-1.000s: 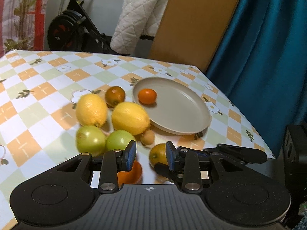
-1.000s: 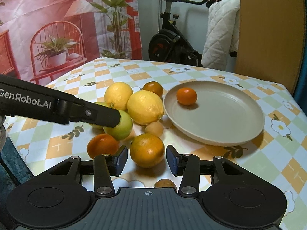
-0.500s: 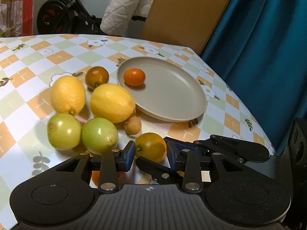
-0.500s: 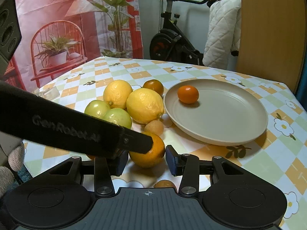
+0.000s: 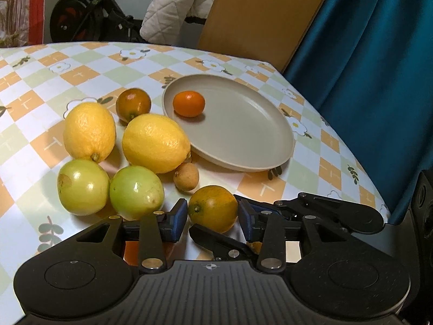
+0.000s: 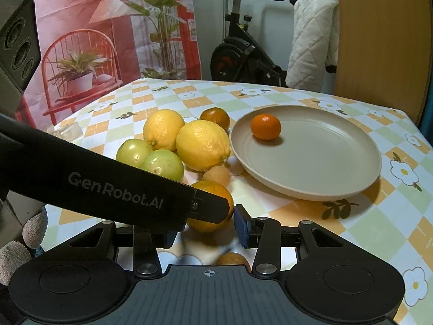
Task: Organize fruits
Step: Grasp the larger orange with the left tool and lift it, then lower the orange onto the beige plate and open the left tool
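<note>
2 lemons, 2 green fruits, 1 mandarin on plate

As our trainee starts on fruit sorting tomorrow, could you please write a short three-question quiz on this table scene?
1. How many fruits lie on the plate?
2. True or false: the two green fruits rest against the plate.
3. What lies between the nearer lemon and the large orange? A a small tan fruit; B a green fruit; C a banana.
Key: 1 one, the small orange; 2 false; 3 A.
</note>
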`<state>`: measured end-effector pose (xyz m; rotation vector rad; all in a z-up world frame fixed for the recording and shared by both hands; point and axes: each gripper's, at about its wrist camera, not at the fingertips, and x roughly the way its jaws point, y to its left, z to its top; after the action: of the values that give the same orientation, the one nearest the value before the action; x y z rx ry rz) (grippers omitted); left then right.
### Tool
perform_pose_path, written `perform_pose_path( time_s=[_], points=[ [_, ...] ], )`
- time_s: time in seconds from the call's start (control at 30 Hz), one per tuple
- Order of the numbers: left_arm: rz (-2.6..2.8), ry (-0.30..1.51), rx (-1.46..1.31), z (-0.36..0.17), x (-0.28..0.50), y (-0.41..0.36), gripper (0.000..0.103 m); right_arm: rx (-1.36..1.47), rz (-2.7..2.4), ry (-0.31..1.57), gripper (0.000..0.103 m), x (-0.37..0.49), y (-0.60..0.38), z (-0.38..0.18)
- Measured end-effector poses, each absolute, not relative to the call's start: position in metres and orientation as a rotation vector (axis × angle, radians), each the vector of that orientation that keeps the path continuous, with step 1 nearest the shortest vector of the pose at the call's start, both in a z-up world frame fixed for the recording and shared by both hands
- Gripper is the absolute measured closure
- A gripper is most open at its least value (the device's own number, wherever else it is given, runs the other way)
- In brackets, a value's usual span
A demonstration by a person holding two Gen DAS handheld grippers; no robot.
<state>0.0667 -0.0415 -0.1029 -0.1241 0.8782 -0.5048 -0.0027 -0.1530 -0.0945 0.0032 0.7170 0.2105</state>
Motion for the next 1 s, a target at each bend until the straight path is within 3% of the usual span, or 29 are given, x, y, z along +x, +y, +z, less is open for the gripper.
perform_pose_path(
  time_s=[0.43, 1.0],
  points=[
    [-0.548, 0.779, -0.023, -0.070, 0.086, -0.068, 0.060, 0.040, 0.159, 0.623, 0.064, 0.015, -0.180, -0.067],
    [-0.468, 0.861, 0.036, -0.083, 0.161, -0.086, 0.059, 0.060, 0.191, 0.697, 0.064, 0.098, -0.201, -0.086]
  ],
)
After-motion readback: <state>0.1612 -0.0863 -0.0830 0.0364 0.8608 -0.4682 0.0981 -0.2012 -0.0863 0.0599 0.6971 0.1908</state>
